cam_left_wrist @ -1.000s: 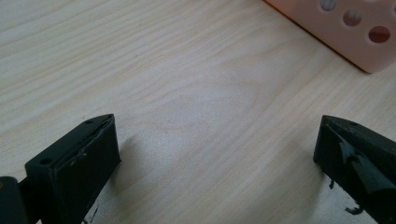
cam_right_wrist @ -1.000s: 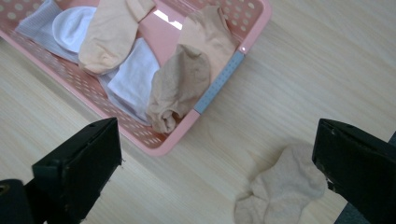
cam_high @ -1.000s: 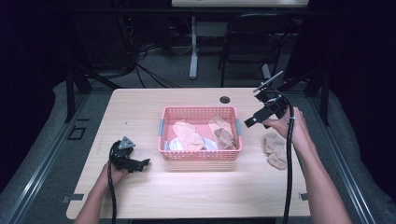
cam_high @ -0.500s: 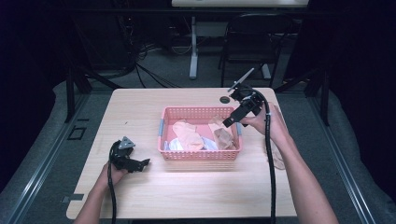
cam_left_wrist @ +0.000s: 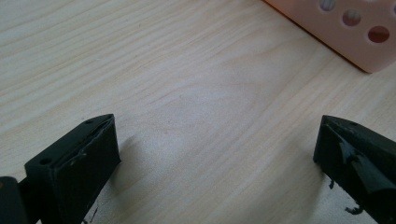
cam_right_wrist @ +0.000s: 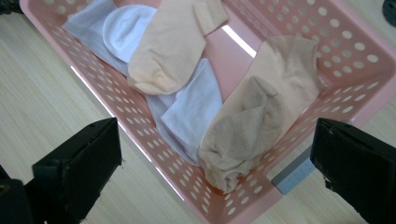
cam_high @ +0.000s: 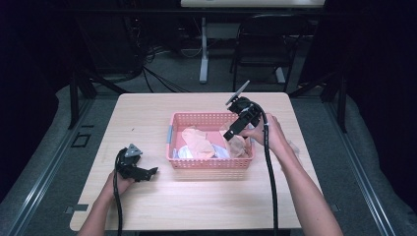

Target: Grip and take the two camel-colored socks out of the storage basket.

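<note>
A pink perforated basket [cam_high: 196, 163] stands mid-table with several socks in it. In the right gripper view a crumpled beige sock [cam_right_wrist: 261, 126] lies at the basket's near corner, a second beige sock [cam_right_wrist: 173, 46] lies farther in, and white socks [cam_right_wrist: 191, 112] lie under them. My right gripper [cam_high: 230, 133] hangs over the basket's right end, tilted down. Its jaws [cam_right_wrist: 215, 128] stand wide open above the socks and hold nothing. My left gripper [cam_high: 151, 171] rests on the wood left of the basket, open [cam_left_wrist: 217, 120], with bare table between its jaws.
The wooden table [cam_high: 147, 118] has open room at the left and front. A pale sock [cam_high: 294, 146] lies by the right hand, outside the basket. A small black round thing [cam_right_wrist: 390, 7] sits beyond the basket. Chairs and cables stand behind the table.
My right gripper has swung left from the table's right side to over the basket's right end. The left gripper has stayed put.
</note>
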A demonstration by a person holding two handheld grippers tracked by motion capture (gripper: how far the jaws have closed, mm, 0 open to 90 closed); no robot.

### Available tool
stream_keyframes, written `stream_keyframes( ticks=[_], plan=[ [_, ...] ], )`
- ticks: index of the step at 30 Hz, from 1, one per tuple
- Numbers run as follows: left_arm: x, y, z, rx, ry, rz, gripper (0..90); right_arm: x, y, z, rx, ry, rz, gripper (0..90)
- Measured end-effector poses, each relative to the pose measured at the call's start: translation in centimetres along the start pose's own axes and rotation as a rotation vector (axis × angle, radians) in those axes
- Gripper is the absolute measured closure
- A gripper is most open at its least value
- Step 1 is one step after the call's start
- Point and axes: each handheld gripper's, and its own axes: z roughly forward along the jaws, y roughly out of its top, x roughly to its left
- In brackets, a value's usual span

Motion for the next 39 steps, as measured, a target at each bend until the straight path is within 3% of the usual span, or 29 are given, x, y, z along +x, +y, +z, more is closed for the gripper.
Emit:
stream_keyframes(
  ticks=[6,11,17,18,21,23,26,29,32,33,35,36,39],
  plan=[
    [0.0,0.0,0.0,0.0,0.0,0.0,0.0,-0.5,-0.4,2.2,0.034,0.009,0.012,4.6],
    [0.0,0.0,0.0,0.0,0.0,-0.001,0.0,-0.8,-1.1,3.7,0.025,0.016,0.012,9.5],
    [0.0,0.0,0.0,0.0,0.0,0.0,0.0,-1.1,-1.7,6.1,0.106,-0.01,0.028,17.0],
    [0.0,0.0,0.0,0.0,0.0,0.0,0.0,-1.3,-1.6,6.6,0.114,-0.009,0.043,22.6],
    [0.0,0.0,0.0,0.0,0.0,-0.001,0.0,-1.6,-1.6,7.0,0.144,-0.035,0.036,25.5],
    [0.0,0.0,0.0,0.0,0.0,0.0,0.0,-1.6,-1.7,7.6,0.14,-0.039,0.062,30.4],
    [0.0,0.0,0.0,0.0,0.0,0.0,0.0,-1.7,-1.6,8.3,0.194,-0.052,0.049,34.9],
    [0.0,0.0,0.0,-0.001,0.0,0.0,0.0,-1.6,-1.7,8.7,0.189,-0.057,0.066,37.1],
    [0.0,0.0,0.0,0.0,0.0,0.0,0.0,-1.6,-1.8,9.0,0.205,-0.069,0.071,43.9],
    [0.0,0.0,0.0,0.0,0.0,0.002,0.0,-1.7,-1.7,8.9,0.233,-0.076,0.059,49.2],
    [0.0,0.0,0.0,0.0,0.0,0.0,0.0,-1.7,-1.8,9.0,0.223,-0.079,0.064,51.2],
    [0.0,0.0,0.0,0.0,0.0,0.0,0.0,-1.7,-1.7,9.0,0.237,-0.081,0.061,57.3],
    [0.0,0.0,0.0,0.0,0.0,-0.001,0.0,-1.6,-1.9,9.1,0.21,-0.097,0.078,70.7]
  ],
)
